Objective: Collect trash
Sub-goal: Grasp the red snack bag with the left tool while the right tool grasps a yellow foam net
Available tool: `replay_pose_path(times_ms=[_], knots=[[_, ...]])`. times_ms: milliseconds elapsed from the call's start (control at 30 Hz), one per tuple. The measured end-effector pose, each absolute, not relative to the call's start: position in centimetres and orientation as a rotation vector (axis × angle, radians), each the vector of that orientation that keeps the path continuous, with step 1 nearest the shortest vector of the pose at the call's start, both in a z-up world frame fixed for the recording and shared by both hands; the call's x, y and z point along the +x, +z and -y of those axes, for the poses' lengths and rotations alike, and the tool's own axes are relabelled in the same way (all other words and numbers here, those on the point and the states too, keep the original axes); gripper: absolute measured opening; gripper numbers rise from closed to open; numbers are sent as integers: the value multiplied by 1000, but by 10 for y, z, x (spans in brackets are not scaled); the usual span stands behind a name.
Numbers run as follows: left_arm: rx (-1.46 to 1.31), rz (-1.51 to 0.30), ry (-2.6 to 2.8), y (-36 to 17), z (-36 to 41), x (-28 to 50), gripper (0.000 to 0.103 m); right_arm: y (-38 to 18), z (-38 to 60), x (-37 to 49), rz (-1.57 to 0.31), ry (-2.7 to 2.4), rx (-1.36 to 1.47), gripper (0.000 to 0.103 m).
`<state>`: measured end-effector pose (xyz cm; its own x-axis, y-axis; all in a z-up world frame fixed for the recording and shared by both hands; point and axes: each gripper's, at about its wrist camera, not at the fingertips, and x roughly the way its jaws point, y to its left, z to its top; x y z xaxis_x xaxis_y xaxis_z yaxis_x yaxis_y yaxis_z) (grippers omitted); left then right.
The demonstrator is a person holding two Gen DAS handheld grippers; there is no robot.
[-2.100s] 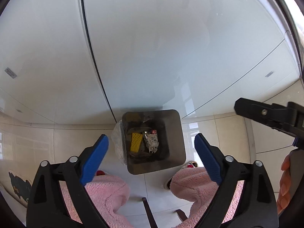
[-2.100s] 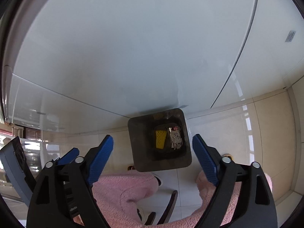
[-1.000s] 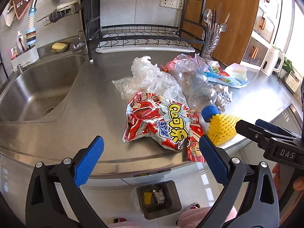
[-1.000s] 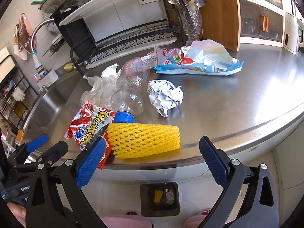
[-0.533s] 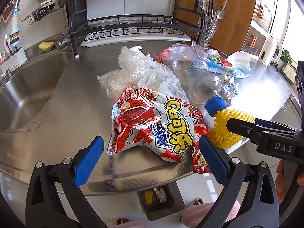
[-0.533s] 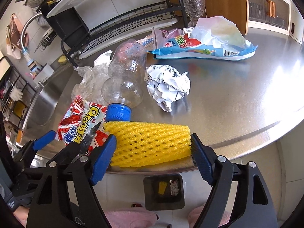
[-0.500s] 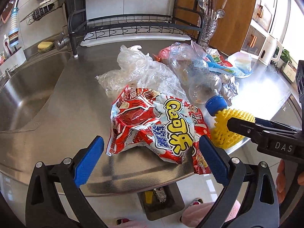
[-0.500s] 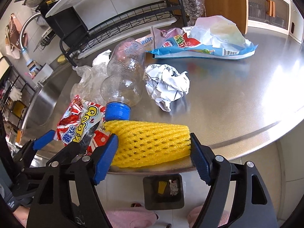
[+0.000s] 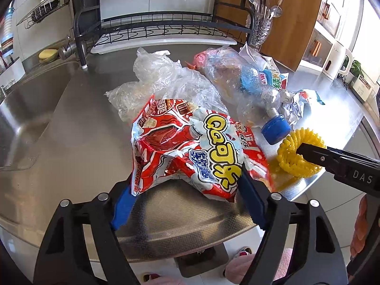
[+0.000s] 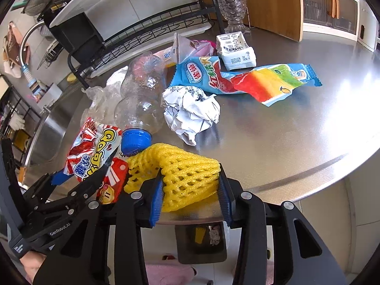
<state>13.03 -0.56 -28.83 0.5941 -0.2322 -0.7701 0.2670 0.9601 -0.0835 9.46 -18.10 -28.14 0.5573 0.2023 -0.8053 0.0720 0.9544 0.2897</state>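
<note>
At lower centre, the left tool (image 9: 187,197) pinches the red snack bag (image 9: 190,152) on the bench (image 9: 71,142); the right tool (image 10: 190,194) squeezes the yellow foam net (image 10: 185,175) at the bench edge.

On the steel tabletop (image 10: 296,128): one red-and-white snack bag with yellow lettering (image 9: 190,152), one yellow foam fruit net (image 10: 187,175), one clear plastic bottle with a blue cap (image 10: 142,97), one ball of crumpled white paper (image 10: 190,111), one crumpled clear plastic bag (image 9: 161,80), one blue ice-lolly wrapper with a rainbow picture (image 10: 249,80), one small white carton (image 10: 236,51) and one pink-and-clear wrapper (image 10: 192,46). On the floor below, one dark square bin (image 10: 201,244). Two black grippers with blue pads: left gripper (image 9: 187,204), right gripper (image 10: 190,194).
</note>
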Motion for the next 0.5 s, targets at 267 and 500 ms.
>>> replay_pose_path(times_ms=[267,500], knots=[[74,-871,-287,-288,15,132,56,-281,182,92,-974,76,305,33],[84,-868,-297,-288,19,131,42,-281,183,89,-978,81,314,31]])
